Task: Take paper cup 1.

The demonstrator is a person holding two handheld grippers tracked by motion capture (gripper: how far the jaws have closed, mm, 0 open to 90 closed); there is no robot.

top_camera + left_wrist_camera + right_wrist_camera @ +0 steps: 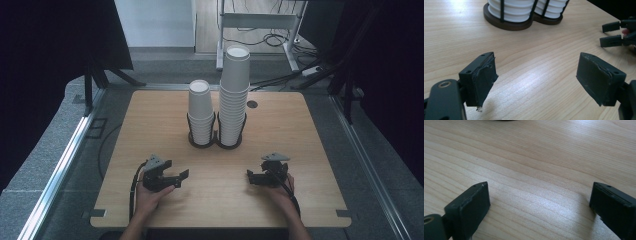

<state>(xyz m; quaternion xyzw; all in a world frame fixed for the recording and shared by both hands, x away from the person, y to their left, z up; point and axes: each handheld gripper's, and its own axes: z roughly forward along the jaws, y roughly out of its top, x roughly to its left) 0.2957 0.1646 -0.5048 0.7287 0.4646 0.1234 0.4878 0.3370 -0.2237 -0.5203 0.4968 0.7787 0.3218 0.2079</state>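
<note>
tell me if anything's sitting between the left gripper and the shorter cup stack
Nothing visible does. The left gripper, jaws open and empty, rests near the table's front edge, and only bare wood lies between it and the shorter cup stack in its black holder.

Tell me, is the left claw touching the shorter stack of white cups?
Apart. In the high view, the left claw sits near the table's front edge, with bare wood between it and the shorter cup stack in its dark holder.

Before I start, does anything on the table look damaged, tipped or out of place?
The left gripper's pads look frayed at their edges. Both cup stacks stand upright in their holder.
</note>
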